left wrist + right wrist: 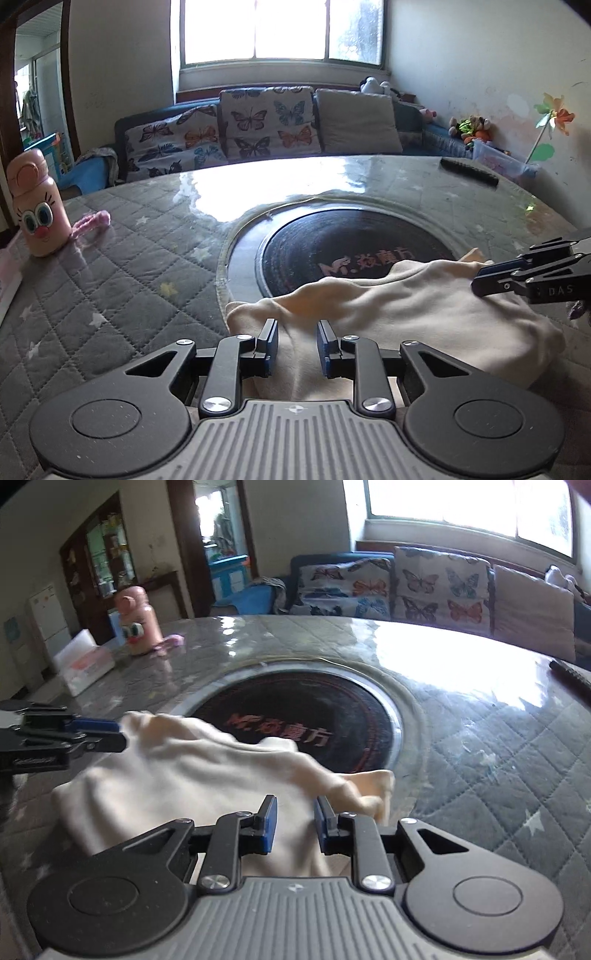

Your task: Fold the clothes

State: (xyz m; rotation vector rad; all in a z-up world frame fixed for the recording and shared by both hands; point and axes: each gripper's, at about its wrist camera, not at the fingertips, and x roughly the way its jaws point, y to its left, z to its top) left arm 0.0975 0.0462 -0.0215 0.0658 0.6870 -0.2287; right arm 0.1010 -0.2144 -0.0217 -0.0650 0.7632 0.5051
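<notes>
Round bench (110, 266) w/ grey quilted cover, dark hotplate disc (332, 243) set in its centre. Cream garment (406, 306) lies bunched on near side, partly over the disc's near edge. Left gripper (297, 345) low over garment's near left part, fingers apart, cloth between them. Right gripper (295, 825) over its right part, fingers likewise apart. Pink bottle (37, 214) far left.

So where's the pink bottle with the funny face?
The pink bottle stands at the table's far left edge in the left wrist view, beside a pink fuzzy strap.
</notes>
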